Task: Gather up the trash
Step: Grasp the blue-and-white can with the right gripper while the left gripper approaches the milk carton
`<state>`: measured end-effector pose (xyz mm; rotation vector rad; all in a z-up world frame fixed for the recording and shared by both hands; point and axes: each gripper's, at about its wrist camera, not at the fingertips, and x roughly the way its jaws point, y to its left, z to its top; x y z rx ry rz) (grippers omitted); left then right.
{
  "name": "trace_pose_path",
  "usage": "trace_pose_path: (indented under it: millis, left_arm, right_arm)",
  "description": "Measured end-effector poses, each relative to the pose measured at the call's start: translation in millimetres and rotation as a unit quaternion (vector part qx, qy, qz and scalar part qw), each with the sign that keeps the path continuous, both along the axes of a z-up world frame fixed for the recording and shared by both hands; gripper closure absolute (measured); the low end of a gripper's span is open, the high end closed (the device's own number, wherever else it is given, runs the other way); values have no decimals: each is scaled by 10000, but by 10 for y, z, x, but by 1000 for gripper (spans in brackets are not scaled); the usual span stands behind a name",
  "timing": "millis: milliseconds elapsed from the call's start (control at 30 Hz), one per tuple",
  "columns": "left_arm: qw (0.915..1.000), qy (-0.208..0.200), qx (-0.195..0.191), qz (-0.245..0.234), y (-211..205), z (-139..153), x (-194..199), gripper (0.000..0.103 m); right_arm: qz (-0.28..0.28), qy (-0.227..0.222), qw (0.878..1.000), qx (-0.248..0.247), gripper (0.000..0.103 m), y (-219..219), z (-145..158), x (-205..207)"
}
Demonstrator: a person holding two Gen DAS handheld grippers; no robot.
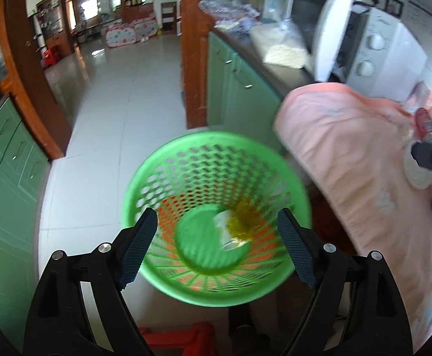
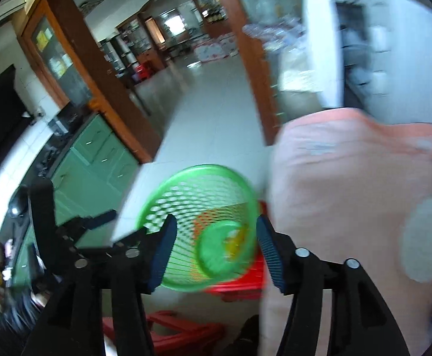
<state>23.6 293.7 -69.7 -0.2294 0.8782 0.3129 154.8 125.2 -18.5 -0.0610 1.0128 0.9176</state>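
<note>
Perforated plastic basket [image 1: 216, 178], glossy tiles [image 1: 121, 95]

Left wrist view: looks steeply down along left claw [image 1: 217, 246], straight into green perforated basket [image 1: 216, 178] close below; pink cloth [image 1: 358, 163] on bench at right, microwave [image 1: 373, 47] beyond, tiled floor [image 1: 121, 89] running off.
Right wrist view: same downward tilt, sits further right, blurred; right claw [image 2: 214, 250] frames basket [image 2: 198, 187] obliquely, left claw [image 2: 97, 219] at left.
Shared: basket, pink cloth [image 2: 334, 192], floor [image 2: 210, 118], microwave [image 2: 364, 44].

Left gripper [image 1: 217, 247] and right gripper [image 2: 214, 253]: black frames; ribbed dark-blue pads; round silver screws.
</note>
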Motion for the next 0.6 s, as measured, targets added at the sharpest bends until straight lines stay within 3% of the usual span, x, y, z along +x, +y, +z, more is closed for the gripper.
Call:
trace_pose_path:
  millis: [267, 433, 600]
  left_arm:
    - [9968, -281, -36, -746, -631, 214, 204, 20]
    - [9921, -365, -137, -1190, -972, 304, 330, 20]
    - [9848, -349, -261, -1680, -1354, 371, 501, 20]
  right_arm:
    - [-876, -561, 9925, -637, 34, -1246, 192, -17]
    - [-1293, -540, 9827, -1211, 32, -2052, 77, 137]
    - [-1277, -406, 9769, -1666, 32, -2466, -101, 293]
